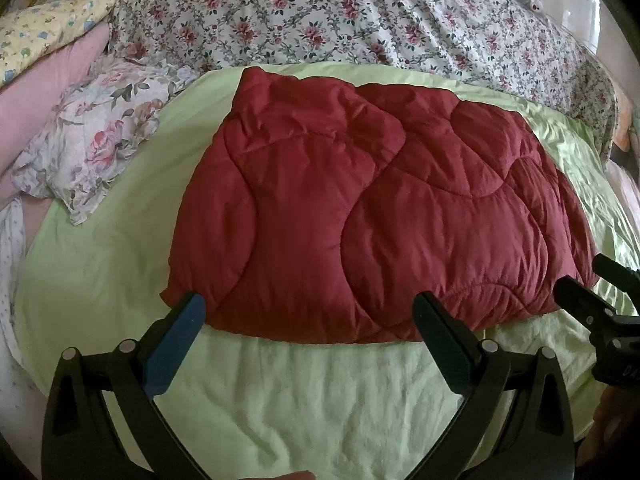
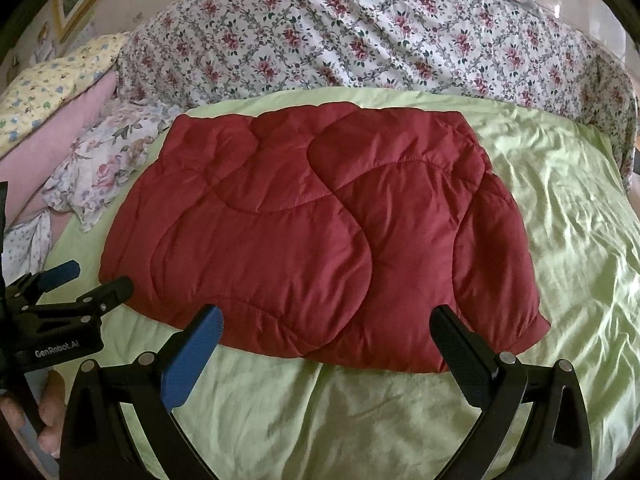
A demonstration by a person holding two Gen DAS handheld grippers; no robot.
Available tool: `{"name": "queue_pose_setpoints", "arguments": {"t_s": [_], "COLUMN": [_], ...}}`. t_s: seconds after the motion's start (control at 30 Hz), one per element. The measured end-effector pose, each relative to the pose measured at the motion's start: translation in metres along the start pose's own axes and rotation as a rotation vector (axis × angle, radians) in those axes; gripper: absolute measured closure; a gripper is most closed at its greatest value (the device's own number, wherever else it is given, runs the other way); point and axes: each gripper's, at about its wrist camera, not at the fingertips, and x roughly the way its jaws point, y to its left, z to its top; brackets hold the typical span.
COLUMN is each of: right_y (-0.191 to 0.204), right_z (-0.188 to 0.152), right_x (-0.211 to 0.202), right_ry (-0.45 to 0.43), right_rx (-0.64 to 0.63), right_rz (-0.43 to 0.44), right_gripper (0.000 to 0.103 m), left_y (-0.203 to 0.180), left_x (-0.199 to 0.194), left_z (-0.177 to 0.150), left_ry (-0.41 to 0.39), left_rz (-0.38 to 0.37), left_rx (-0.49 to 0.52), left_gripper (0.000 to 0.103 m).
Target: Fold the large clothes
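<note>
A dark red quilted garment (image 1: 360, 208) lies folded into a wide rectangle on the light green sheet (image 1: 312, 400); it also shows in the right wrist view (image 2: 320, 240). My left gripper (image 1: 310, 304) is open and empty, its fingertips just at the garment's near edge. My right gripper (image 2: 326, 316) is open and empty, its fingertips over the garment's near edge. The right gripper shows at the right edge of the left wrist view (image 1: 588, 284). The left gripper shows at the left edge of the right wrist view (image 2: 96, 280), also open.
A floral duvet (image 2: 380, 40) is heaped along the far side of the bed. A floral pillow (image 1: 100, 136), a pink pillow (image 1: 48, 88) and a yellow patterned pillow (image 1: 52, 24) lie at the left. The green sheet (image 2: 560, 220) is wrinkled at the right.
</note>
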Motion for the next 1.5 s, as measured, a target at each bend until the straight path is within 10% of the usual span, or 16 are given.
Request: {"name": "queue_pose_setpoints", "arguments": {"t_s": [1.5], "right_y": [-0.0008], "right_z": [0.0012], "right_x": [0.0043], "right_ry": [0.003], "right_rx": [0.017], "right_rz": [0.007], "right_gripper": [0.0], "left_y": [0.0025], "left_x": [0.0037], "left_z": [0.0017], "left_ry": [0.002], "left_rz": [-0.008], "left_rx": [0.001], "left_gripper": [0.0]}}
